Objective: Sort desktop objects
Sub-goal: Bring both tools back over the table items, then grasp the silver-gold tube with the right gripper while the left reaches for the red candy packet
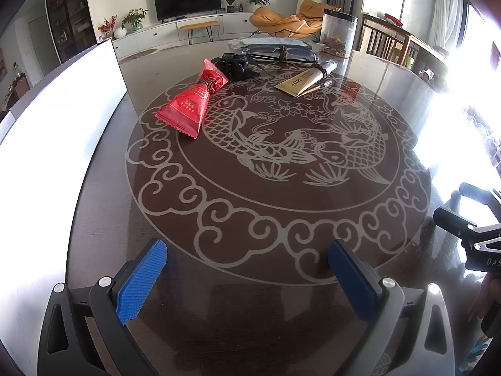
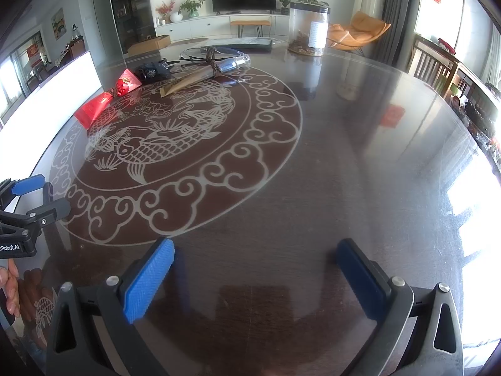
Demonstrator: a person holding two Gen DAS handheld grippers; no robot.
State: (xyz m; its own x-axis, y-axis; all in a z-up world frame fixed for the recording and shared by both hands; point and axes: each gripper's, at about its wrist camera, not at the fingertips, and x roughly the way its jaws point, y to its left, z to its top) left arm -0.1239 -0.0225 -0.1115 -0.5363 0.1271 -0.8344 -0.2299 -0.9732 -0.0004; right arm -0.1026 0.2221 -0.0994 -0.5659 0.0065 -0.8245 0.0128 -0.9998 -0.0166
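Two grippers hang over a dark glass-topped table [image 1: 103, 206] etched with a pale fish-and-cloud roundel. In the left wrist view the left gripper [image 1: 247, 277] fills the bottom of the frame, its blue pads spread wide with only bare tabletop between them. In the right wrist view the right gripper [image 2: 255, 277] sits likewise at the bottom of the frame, its blue pads far apart and nothing between them.

The things to sort lie in a loose cluster toward the top of both frames, well apart from either gripper. A red packet [image 1: 191, 106], cinched by a band near its upper end, lies at the upper left of the roundel in the left view; in the right view it shows at the left edge of the roundel [image 2: 97, 106]. Just above it lies a small black object [image 1: 233, 64], too dark to make out. To the right of these a gold tube [image 1: 305, 81] with a clear cap lies slanted, a band wrapped round its neck. Behind it, a pair of clear glasses [image 1: 281, 54] rests near the table's far side, and a clear jar [image 1: 339, 33] with brownish contents stands upright at the upper right. A white board [image 1: 56, 119] stands along the left edge of the frame.

At the right edge of the left view, part of the right gripper's frame shows.
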